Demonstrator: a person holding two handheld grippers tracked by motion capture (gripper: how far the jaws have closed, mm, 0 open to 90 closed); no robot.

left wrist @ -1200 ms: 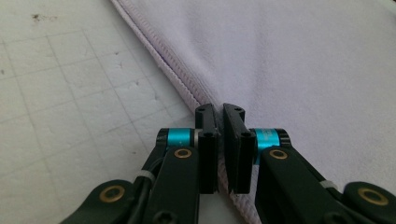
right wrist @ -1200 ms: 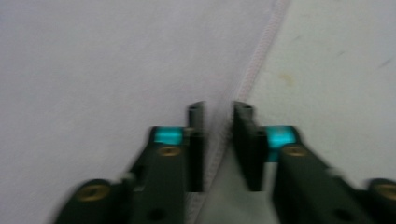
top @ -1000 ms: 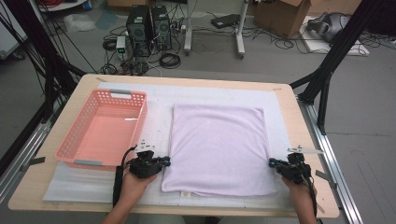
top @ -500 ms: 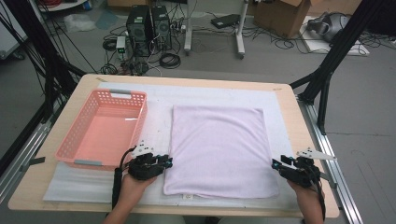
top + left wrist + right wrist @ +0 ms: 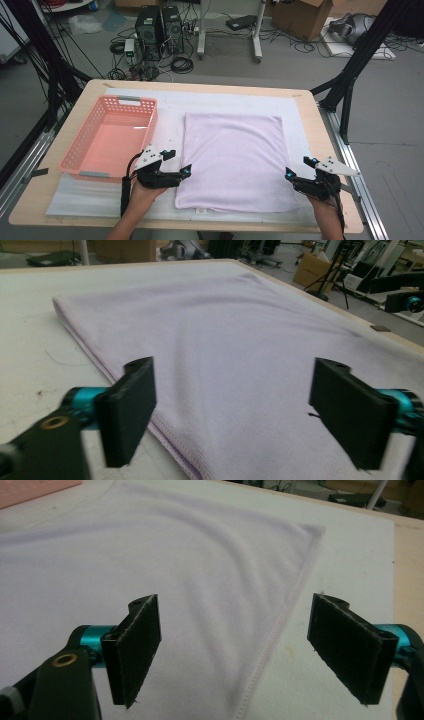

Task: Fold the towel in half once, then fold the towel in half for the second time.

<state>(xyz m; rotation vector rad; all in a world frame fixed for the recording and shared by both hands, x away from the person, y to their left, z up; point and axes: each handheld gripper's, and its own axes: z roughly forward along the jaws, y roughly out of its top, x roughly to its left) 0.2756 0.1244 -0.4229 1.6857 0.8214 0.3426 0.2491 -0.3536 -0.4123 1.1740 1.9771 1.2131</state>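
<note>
- The lilac towel point(image 5: 237, 162) lies folded flat on the white mat point(image 5: 167, 107), its near corners just ahead of each claw; it sits square and smooth, which I judge to be the point of the fold just laid down.
- The left gripper point(image 5: 175, 167) hangs at the towel's near left edge, its jaws spread wide after just opening, with nothing pinched: in the left gripper view the hem runs under the gap, untouched by the pads point(image 5: 127, 415).
- The right gripper point(image 5: 300, 170) stands likewise off the near right corner, jaws just opened and now spread, the stitched edge point(image 5: 280, 625) lying loose between and below them.
- Both claws probably sit apart at opposite edges because each let go of its own corner.
- The pink basket point(image 5: 112, 172) waits just beyond the left claw, likely as the place for the folded towel.
- The wooden table point(image 5: 310, 107) carries it all.
</note>
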